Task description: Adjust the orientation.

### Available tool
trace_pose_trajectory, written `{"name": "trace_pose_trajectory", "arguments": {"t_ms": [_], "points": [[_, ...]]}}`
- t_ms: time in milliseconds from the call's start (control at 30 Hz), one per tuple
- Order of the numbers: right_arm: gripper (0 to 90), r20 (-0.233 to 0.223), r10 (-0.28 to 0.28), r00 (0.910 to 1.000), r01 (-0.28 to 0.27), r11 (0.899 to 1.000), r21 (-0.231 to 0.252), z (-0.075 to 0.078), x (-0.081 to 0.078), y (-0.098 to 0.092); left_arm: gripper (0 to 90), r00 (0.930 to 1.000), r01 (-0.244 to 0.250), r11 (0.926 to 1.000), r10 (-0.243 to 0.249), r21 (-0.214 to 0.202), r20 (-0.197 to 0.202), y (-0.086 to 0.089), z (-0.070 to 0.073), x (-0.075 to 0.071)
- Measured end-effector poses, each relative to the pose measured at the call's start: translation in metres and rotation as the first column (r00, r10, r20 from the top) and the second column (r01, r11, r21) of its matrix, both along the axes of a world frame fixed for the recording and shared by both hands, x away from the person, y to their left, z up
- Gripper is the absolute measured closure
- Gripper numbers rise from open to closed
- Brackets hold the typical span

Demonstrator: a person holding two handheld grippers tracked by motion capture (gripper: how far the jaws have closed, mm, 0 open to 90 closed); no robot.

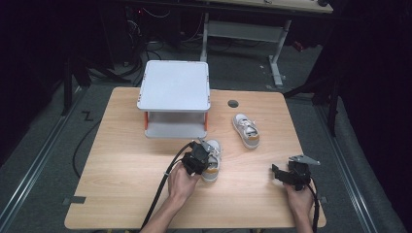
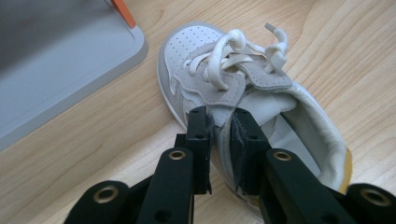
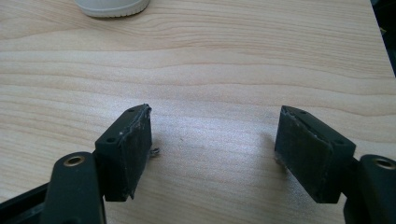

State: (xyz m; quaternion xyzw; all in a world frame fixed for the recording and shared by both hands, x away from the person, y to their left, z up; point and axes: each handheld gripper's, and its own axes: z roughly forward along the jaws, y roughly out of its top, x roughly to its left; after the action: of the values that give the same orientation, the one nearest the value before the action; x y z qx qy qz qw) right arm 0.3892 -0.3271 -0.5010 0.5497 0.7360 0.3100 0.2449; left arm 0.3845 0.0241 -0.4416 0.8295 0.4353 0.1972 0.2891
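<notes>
Two small white shoes lay on the tabletop (image 1: 121, 160). The left claw (image 2: 222, 122) was pinching the side wall of the nearer shoe (image 2: 261, 84) at the collar, one pad outside the wall and the other inside the opening, with the wall caught between them. The toe and the knotted white laces of that shoe pointed away from the left claw, and its tan heel sat close beside the claw's body. In the high view the left claw (image 1: 198, 158) covered the heel half of this shoe (image 1: 213, 167). Just ahead of the left claw, past the toe, stood a grey two-tier rack (image 1: 175, 97) with orange posts.

The right claw (image 3: 212, 149) was spread wide, with bare wood between its pads and nothing held. It rested low over the tabletop, well apart from the left claw. The second shoe (image 1: 246, 130) lay ahead of the right claw (image 1: 279, 171) and towards the rack; its rubber edge (image 3: 112, 7) showed far beyond the pads.
</notes>
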Motion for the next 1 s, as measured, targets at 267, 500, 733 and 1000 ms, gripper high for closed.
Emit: {"name": "trace_pose_trajectory", "arguments": {"t_ms": [267, 500, 733, 1000], "points": [[27.4, 0.000, 0.001, 1.0000, -0.001, 1.000, 0.000, 0.000, 0.000, 0.000, 73.2, 0.9999, 0.008, 0.9975, -0.009, -0.071, -0.011, 0.005, -0.001, 0.000], [27.4, 0.001, 0.002, 1.0000, -0.002, 1.000, -0.001, 0.000, 0.000, 0.000, 59.1, 0.9999, 0.002, 0.9941, -0.003, -0.109, -0.010, 0.010, -0.002, 0.000], [27.4, 0.001, 0.003, 1.0000, -0.003, 1.000, -0.001, 0.000, 0.000, 0.000, 43.6, 1.0000, -0.002, 0.9877, 0.001, -0.156, -0.008, 0.019, 0.000, 0.001], [27.4, 0.001, 0.003, 1.0000, -0.003, 1.000, -0.001, 0.000, 0.000, 0.000, 37.9, 0.9992, -0.018, 0.9705, 0.026, -0.240, 0.029, 0.037, 0.010, -0.002]]}}
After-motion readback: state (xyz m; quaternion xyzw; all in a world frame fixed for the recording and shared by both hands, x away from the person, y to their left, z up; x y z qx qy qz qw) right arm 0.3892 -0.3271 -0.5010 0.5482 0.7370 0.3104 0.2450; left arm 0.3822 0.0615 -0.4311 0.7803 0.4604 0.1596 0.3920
